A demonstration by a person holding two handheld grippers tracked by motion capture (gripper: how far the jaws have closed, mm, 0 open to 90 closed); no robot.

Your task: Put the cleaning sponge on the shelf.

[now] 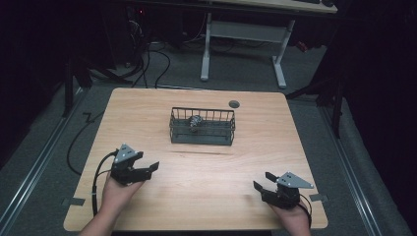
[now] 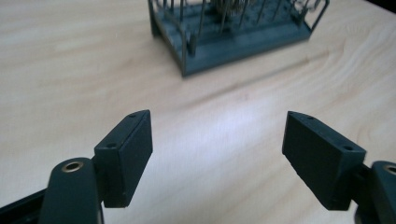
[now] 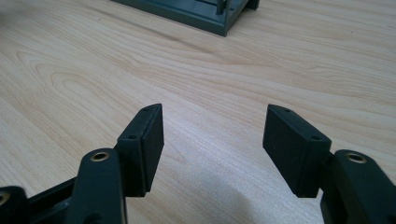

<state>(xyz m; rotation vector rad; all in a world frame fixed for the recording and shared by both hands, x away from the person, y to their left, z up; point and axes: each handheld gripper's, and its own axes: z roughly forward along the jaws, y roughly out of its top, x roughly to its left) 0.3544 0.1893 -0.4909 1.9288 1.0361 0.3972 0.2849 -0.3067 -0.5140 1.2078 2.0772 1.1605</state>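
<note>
From above, a wire basket (image 1: pixel 202 126) on the table (image 1: pixel 206 169) held a small object (image 1: pixel 196 121); left tongs (image 2: pixel 217 154) and right tongs (image 3: pixel 212 147) were apart, empty.

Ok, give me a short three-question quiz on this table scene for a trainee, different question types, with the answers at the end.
1. True or false: the left gripper is shut on the wire basket.
2. Multiple choice: where does the small metallic object lie? A) on the bare table between the grippers B) inside the wire basket C) between the fingers of the right gripper
3. Fill in: the round dark grommet in the table sits just beyond the basket's far ______ corner, as seen in the high view.

Key: 1 false, both grippers are open and well short of the basket. 2 B. 3 right.
</note>
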